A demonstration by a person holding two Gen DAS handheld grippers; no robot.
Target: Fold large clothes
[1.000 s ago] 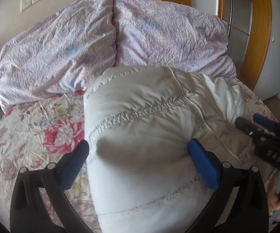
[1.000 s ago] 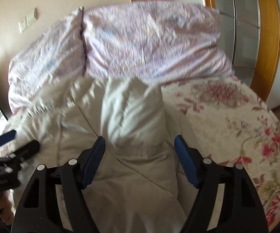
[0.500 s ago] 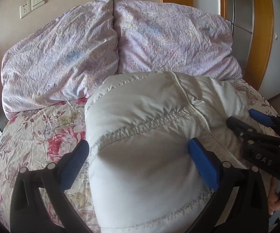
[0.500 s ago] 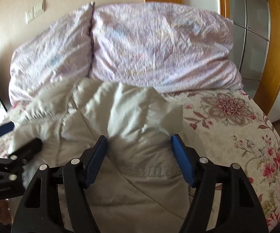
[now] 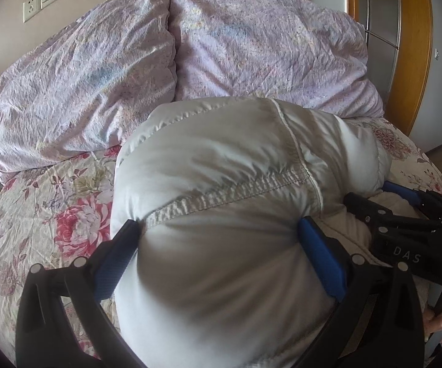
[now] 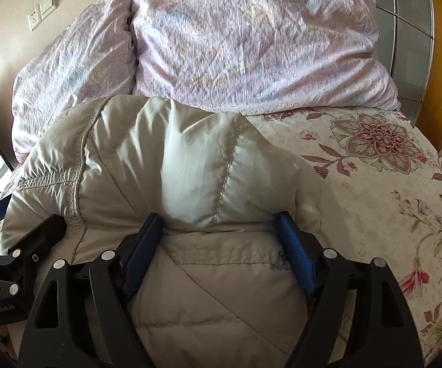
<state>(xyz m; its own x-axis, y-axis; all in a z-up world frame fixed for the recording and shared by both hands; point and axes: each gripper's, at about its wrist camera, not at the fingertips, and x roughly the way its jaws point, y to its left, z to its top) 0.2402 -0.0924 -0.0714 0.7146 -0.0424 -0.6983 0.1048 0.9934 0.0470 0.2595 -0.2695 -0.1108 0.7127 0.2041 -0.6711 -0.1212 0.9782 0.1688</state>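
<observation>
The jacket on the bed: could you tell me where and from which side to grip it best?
Grip the jacket at its puffy folded bulk near the stitched seam, coming from the near edge, angled downward. The padding bunches into a fat roll, so only wide jaws span it.

Pale grey quilted puffer jacket (image 5: 221, 190) is lying bunched on my bed, w/ puffy folds bulging upward, stitched seams showing across top.

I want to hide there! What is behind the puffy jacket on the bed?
Behind the puffy jacket lie two lilac pillows, on the flowery bedcover. The jacket covers their lower edges.
</observation>
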